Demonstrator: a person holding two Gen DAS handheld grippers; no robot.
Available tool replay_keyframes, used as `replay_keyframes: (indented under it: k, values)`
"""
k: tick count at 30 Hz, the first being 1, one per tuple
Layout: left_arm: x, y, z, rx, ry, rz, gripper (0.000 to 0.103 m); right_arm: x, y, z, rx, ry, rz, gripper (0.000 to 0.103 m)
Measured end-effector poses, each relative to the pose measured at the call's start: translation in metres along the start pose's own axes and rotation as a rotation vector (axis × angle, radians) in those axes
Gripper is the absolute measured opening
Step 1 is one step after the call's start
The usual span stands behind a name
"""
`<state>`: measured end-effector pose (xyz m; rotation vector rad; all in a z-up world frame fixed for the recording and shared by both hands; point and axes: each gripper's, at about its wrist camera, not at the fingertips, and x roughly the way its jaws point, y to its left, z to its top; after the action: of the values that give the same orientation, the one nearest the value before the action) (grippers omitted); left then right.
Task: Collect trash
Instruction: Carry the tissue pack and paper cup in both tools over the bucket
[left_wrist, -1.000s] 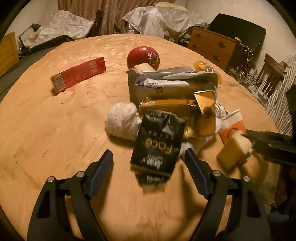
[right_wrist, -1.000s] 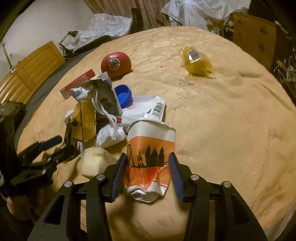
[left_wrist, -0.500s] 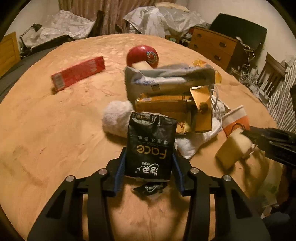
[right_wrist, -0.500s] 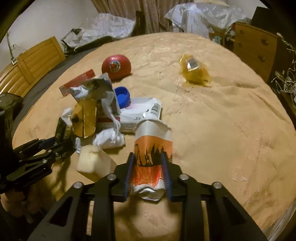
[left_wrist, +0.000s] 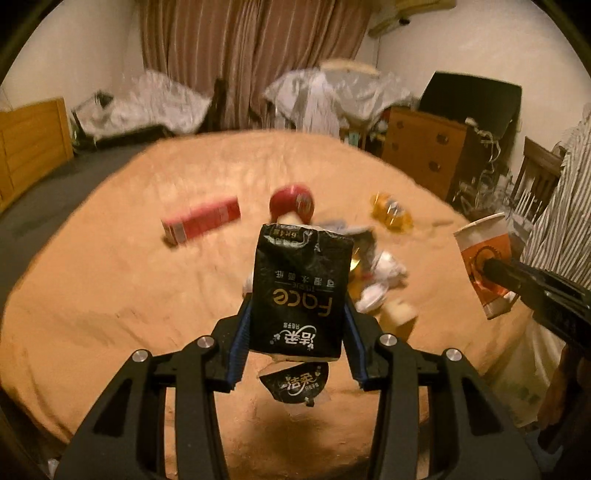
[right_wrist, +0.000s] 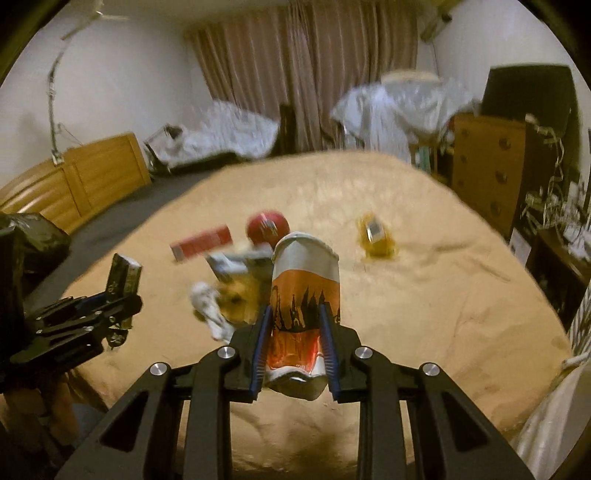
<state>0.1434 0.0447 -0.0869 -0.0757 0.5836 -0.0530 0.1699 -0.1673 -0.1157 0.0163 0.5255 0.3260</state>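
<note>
A black tissue pack (left_wrist: 301, 295) is being clamped by the left gripper (left_wrist: 295, 347) and a crushed paper cup (right_wrist: 303, 314) by the right gripper (right_wrist: 295, 354), above the bed (right_wrist: 424, 295); either could slip if squeezed loosely.

Beneath both sets of jaws the tan bedspread (left_wrist: 92, 295) lay bare. Ahead of them a trash heap (left_wrist: 376, 280) blocked the middle; the red box (left_wrist: 201, 223) and yellow wrapper (right_wrist: 376, 236) lay beyond, open cloth between.

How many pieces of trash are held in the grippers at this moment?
2. The black tissue packet is in the left gripper; the paper cup is in the right gripper.
</note>
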Motion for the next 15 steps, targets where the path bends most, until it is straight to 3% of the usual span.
replay_keyframes:
  k: [7,15]
  values:
    - [-0.050,-0.021,0.014,0.019,-0.126,0.010,0.043,-0.065,0.030,0.014,-0.038,-0.140,0.011,0.029]
    - [-0.061,-0.026,0.022,0.013,-0.150,0.012,0.043,-0.092,0.041,0.017,-0.051,-0.159,0.005,0.030]
